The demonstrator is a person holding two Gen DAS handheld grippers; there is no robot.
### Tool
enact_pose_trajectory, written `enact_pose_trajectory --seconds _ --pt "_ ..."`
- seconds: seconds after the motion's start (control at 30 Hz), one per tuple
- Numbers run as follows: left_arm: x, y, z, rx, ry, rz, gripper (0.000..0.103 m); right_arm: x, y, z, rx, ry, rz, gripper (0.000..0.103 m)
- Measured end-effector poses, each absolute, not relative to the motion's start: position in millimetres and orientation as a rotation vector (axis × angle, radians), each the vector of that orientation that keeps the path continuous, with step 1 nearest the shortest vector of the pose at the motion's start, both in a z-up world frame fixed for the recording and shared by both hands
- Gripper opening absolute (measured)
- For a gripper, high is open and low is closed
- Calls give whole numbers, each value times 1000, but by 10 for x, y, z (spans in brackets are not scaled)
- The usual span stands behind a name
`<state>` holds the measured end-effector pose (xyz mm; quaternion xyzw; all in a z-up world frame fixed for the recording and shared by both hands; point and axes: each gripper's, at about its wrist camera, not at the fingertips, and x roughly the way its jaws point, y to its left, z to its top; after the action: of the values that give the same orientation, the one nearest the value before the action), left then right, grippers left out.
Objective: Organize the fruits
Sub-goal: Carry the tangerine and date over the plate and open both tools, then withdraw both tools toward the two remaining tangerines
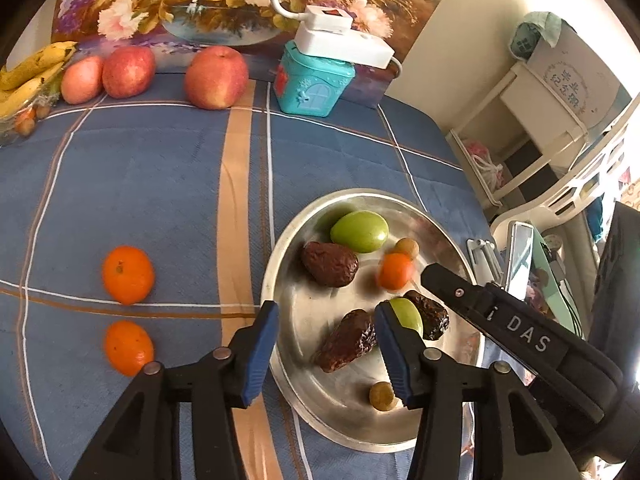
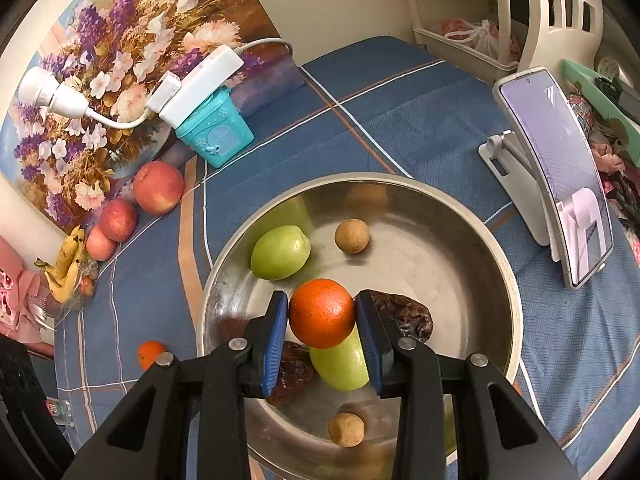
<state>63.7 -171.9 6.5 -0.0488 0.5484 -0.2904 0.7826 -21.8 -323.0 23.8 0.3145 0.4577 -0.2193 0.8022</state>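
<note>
Right now my right gripper is clamped on a small orange, both blue pads pressed against its sides, and it hangs over the steel bowl. From the left wrist view that orange shows as a blurred orange blob above the bowl, at the tip of the right gripper.

My left gripper stands partly apart with nothing between its pads; it hangs over the near left rim of the bowl, one finger over the blue checked cloth, the other over the fruit inside.

Inside the bowl I see two green fruits, one at the back and one under the held orange, wrinkled dark dates, and two small tan round fruits.

On the cloth to the left of the bowl lie two more oranges, one just nearer than the other and apart from it. Far back, by the flower painting, sit three apples, a bunch of bananas and a turquoise house-shaped tin. A phone on a stand is to the right of the bowl.
</note>
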Motion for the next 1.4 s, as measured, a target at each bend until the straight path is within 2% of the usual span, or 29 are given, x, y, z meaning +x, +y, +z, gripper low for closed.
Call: enact_pose_trajectory --seconds 0.3,0.4,0.53,0.63,0.77,0.93,1.03,1.3,1.37,1.4 --pt "775 -1445 34 -108 1213 -491 57 -218 -3156 291 642 994 -466 37" --pt "852 -1276 15 -121 1217 -421 59 -195 -3111 284 606 1025 -476 43" --pt "931 -1063 5 -142 1216 -356 66 -157 -3021 288 545 1055 -468 44" --pt "981 -909 16 -157 1211 -300 76 -128 -2955 291 523 1068 -452 45" --pt "1058 -712 8 -197 1216 -241 83 -71 -2845 305 475 1085 -432 56" --pt "1098 -561 9 -200 1209 -191 91 -12 -2719 324 431 1096 -405 57" --pt "1094 -476 31 -196 1195 -166 101 17 -2668 334 410 1097 -393 67" --pt "1054 -261 109 -181 1154 -95 103 72 -2541 345 382 1103 -370 70" --pt "1051 -217 101 -179 1157 -77 103 88 -2509 342 375 1106 -364 79" --pt "1052 -205 95 -180 1160 -72 103 99 -2485 343 370 1107 -359 80"
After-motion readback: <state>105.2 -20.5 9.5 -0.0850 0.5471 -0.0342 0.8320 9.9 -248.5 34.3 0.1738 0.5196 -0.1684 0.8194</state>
